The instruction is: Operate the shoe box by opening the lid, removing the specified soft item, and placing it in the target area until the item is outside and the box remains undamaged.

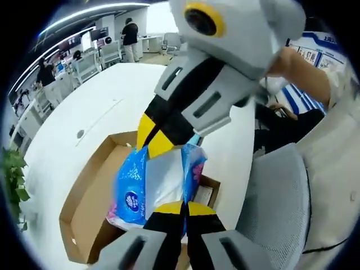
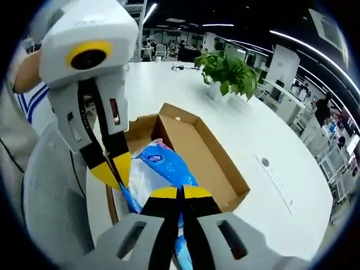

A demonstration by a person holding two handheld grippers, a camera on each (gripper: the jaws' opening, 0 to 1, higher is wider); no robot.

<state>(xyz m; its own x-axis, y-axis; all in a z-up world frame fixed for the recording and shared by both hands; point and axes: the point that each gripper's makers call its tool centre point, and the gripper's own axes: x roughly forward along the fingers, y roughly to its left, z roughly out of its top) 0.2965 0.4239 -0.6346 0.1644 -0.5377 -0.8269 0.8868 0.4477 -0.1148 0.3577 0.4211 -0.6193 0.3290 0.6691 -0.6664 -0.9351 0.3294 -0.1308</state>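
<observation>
A soft blue-and-white tissue pack hangs just above an open brown cardboard shoe box on a white table. My left gripper is shut on the pack's near edge. My right gripper reaches in from the upper right, its yellow-tipped jaws closed on the pack's far edge. In the right gripper view the same pack sits between my right gripper, shut on it, and my left gripper, pinching it from the left. The box lies open beneath, and its floor is partly hidden by the pack.
The white table stretches wide beyond the box. A potted plant stands on it further back. A grey mesh chair sits close beside the box. A person's arm shows behind the right gripper. Office desks and people are far off.
</observation>
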